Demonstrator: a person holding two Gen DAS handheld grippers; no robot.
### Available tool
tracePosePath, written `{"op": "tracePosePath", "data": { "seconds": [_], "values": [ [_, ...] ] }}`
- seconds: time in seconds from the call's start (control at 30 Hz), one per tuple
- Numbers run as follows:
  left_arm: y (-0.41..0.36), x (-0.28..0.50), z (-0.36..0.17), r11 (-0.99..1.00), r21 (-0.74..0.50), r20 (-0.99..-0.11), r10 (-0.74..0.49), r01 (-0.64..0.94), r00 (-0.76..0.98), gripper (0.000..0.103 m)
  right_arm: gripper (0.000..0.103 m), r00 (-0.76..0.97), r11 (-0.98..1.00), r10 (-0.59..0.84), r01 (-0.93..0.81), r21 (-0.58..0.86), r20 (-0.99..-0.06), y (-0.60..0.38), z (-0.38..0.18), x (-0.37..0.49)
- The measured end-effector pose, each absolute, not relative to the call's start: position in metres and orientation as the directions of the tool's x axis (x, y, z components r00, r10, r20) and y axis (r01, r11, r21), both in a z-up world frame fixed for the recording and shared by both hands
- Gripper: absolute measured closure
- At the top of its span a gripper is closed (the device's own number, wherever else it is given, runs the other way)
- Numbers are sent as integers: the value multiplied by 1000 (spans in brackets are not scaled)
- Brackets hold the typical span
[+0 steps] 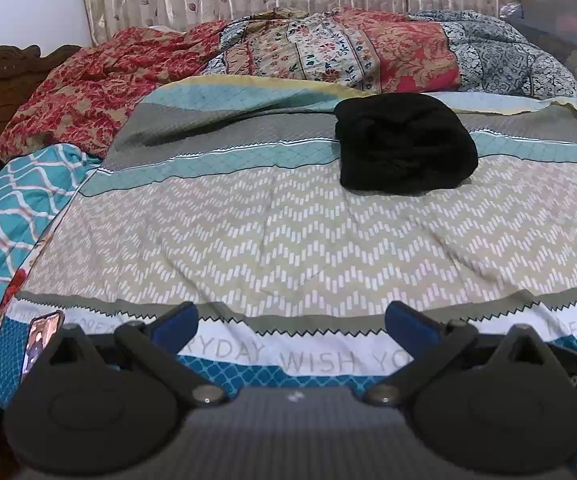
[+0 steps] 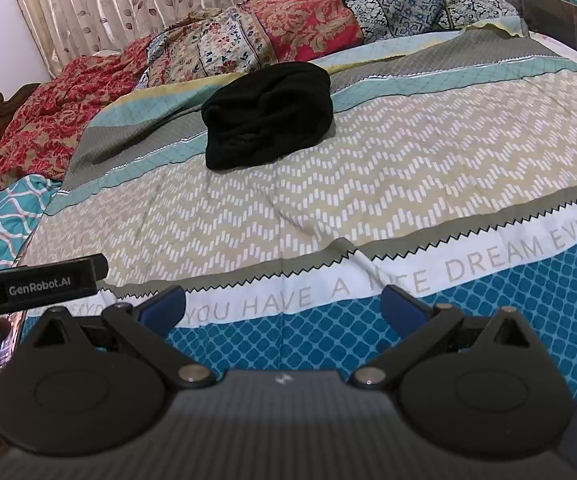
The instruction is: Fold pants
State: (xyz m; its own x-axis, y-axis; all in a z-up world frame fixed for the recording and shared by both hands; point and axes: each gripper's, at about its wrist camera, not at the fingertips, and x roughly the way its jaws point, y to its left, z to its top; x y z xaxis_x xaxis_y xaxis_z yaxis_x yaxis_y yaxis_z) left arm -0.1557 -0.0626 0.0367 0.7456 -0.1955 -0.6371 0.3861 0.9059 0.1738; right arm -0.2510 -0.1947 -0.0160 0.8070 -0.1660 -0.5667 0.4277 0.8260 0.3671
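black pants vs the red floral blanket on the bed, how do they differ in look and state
The black pants are plain, with no pattern; the red floral blanket carries a busy red and tan print. The black pants sit as a compact folded bundle mid-bed on the striped quilt; the red floral blanket lies rumpled and spread along the far left side. The pants bundle looks far smaller. Both are soft fabric resting on the bed, and neither is touched by a gripper.

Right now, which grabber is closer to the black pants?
Hard to tell; neither is clearly closer. Left gripper and right gripper both hover open at the bed's near edge, well short of the black pants.
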Motion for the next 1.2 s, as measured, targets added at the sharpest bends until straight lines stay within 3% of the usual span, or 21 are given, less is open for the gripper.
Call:
{"op": "tracePosePath", "data": {
  "seconds": [1.2],
  "values": [
    [-66, -155, 38, 894, 216, -635, -176, 393, 752, 0, 0, 811, 813, -142, 422, 400, -567, -200, -18, -254]
  ]
}}
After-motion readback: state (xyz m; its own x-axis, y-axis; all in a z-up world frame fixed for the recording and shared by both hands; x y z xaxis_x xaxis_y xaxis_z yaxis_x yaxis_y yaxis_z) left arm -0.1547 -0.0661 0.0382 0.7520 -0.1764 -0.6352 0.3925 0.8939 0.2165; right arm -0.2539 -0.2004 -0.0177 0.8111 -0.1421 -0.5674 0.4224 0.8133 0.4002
